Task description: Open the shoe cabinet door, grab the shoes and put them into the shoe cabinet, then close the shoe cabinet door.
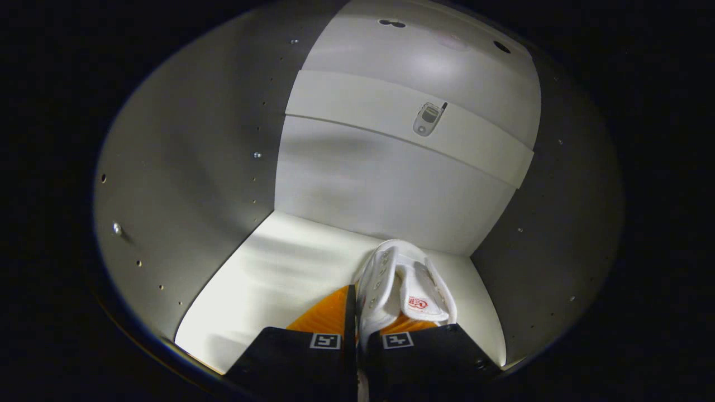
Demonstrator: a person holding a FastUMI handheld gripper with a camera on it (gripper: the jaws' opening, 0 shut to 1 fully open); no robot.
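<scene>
Gripper (pixel 357 321) is inside the shoe cabinet (pixel 184 184), fingers clenched on the side wall of a white shoe (pixel 399 279), one finger outside it, the other seemingly inside the opening. Shoe hangs or rests just over the shelf floor (pixel 262 273), toe toward the back panel (pixel 385 190) and close to it; contact with the floor can't be confirmed. Open floor to the left of the shoe, less room on the right before the right wall (pixel 558 223). A horizontal rail (pixel 363 111) crosses the back panel higher up, carrying a small flip-phone picture (pixel 428 118). Side walls have rows of peg holes.
</scene>
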